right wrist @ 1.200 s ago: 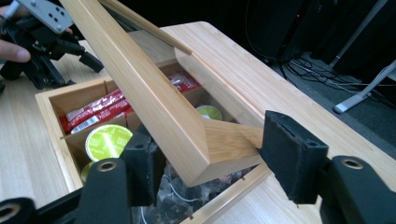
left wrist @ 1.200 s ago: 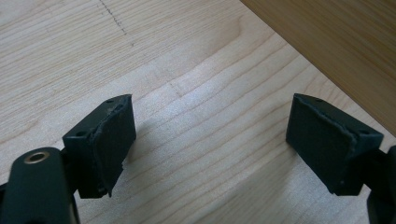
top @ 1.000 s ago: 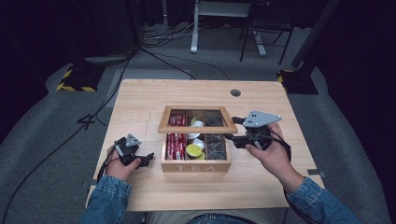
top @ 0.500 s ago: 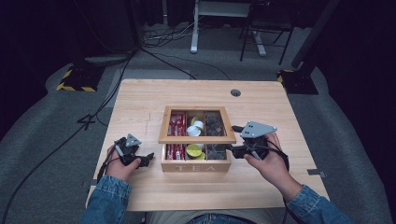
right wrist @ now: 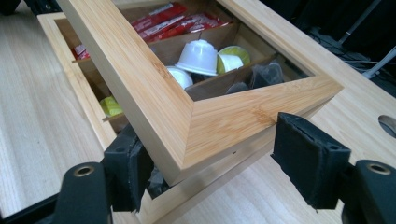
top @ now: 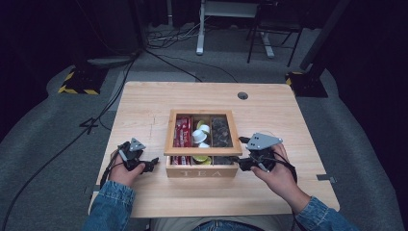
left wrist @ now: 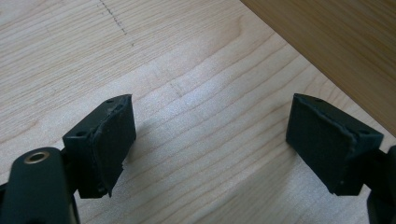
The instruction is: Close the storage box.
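Table [top: 144, 103]; tea box [top: 202, 169] long axis crosswise

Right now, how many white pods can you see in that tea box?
3 in the middle compartment of the tea box: one on top, one nearer, one beside a yellow-green pod. The lid frame may hide more.

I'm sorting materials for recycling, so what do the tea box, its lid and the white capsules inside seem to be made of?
The tea box looks like light bamboo or wood with a smooth matte finish: fine straight grain, mitred corners. Its lid has the same wooden frame around a clear pane, glass or acrylic; which one I cannot tell. The white capsules look like smooth, slightly glossy moulded plastic, hedged.
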